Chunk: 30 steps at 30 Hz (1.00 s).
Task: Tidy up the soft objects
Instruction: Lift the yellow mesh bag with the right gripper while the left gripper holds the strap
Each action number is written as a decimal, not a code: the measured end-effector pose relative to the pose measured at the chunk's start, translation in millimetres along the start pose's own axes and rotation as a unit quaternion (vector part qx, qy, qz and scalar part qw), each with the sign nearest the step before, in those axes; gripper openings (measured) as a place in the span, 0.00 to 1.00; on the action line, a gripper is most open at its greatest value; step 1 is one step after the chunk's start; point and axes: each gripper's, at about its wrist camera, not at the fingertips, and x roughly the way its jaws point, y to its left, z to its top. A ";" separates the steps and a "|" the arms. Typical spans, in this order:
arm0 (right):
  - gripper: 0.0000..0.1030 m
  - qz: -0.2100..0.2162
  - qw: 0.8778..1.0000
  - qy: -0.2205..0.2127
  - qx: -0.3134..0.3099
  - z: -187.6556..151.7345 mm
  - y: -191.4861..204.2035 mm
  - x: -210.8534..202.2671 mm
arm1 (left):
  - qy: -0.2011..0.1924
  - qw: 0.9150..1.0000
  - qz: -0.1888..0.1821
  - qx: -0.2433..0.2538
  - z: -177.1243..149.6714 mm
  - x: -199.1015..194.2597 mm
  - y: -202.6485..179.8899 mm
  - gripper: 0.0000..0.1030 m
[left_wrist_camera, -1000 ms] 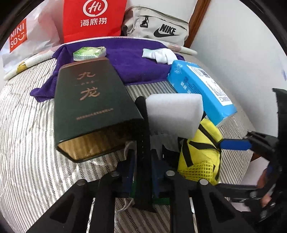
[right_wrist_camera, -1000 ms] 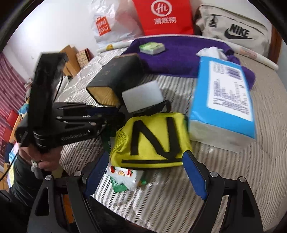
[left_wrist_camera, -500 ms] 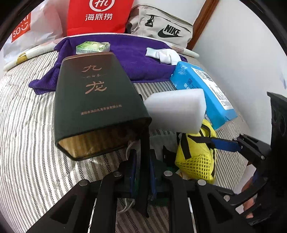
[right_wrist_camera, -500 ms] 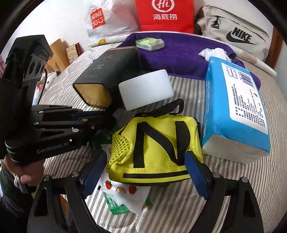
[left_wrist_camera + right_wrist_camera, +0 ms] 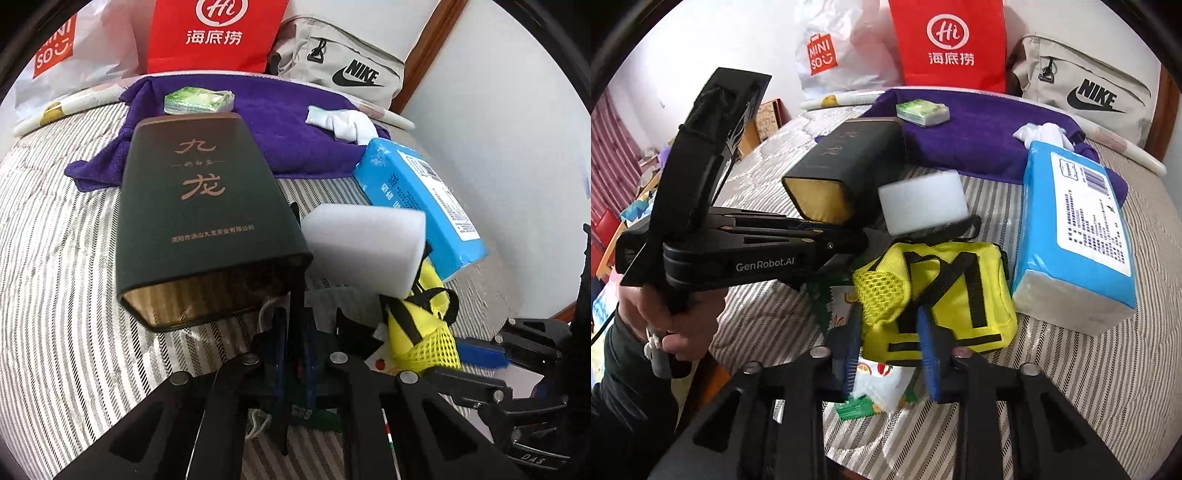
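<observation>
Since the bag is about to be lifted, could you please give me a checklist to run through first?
1. Right gripper holds the yellow bag: ok; its jaws have just been closing and the pads pinch the near edge.
2. Left gripper shut on the black strap: ok.
3. White sponge clear of the bag: not ok; it sits at the far edge, over the strap, and may tumble.
4. Snack packet free of the grip: cannot tell.
5. Blue tissue pack apart from the bag: cannot tell; it lies close beside.
</observation>
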 end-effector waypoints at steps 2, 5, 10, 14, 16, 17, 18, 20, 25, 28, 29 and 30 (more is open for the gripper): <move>0.18 0.005 1.000 -0.006 0.003 -1.7 -0.1 -6.0 | -0.005 1.000 -0.001 -0.002 -1.3 -4.8 0.2 0.08; 0.18 0.003 1.000 -0.018 0.004 -4.9 -1.9 -18.6 | -0.009 1.000 -0.008 -0.006 -2.6 -10.3 1.1 0.06; 0.18 0.017 0.999 -0.031 0.016 -10.6 -8.5 -38.0 | -0.006 1.000 -0.007 -0.015 -2.6 -8.0 0.2 0.06; 0.18 0.019 0.999 -0.033 0.014 -20.3 -11.3 -50.8 | 0.007 1.000 0.011 -0.011 1.3 3.6 -4.5 0.06; 0.18 0.015 0.999 -0.034 0.013 -25.4 -12.6 -56.2 | 0.015 1.000 0.017 -0.016 4.4 10.4 -3.9 0.06; 0.18 0.012 0.999 -0.035 0.014 -28.0 -14.0 -59.1 | 0.019 0.999 0.017 -0.023 5.7 13.7 -2.6 0.07; 0.18 0.009 0.999 -0.036 0.016 -30.6 -16.3 -61.6 | 0.020 0.999 0.014 -0.027 6.4 15.8 -1.7 0.07; 0.18 0.002 0.999 -0.035 0.022 -34.2 -22.2 -63.5 | 0.015 0.999 0.016 -0.028 7.6 17.2 -2.4 0.07; 0.18 -0.007 0.999 -0.033 0.037 -42.2 -36.0 -65.3 | 0.006 0.999 0.036 -0.010 3.7 13.8 -9.0 0.04; 0.18 -0.011 0.998 -0.037 0.039 -43.4 -38.9 -67.5 | -0.001 0.999 0.032 -0.015 1.2 4.3 -8.2 0.04; 0.18 -0.011 0.998 -0.039 0.040 -43.1 -39.6 -68.6 | -0.003 0.999 0.033 -0.016 0.7 1.3 -8.4 0.04; 0.18 -0.010 0.998 -0.041 0.041 -42.3 -40.2 -69.8 | -0.006 0.999 0.034 -0.017 0.5 -2.1 -8.2 0.04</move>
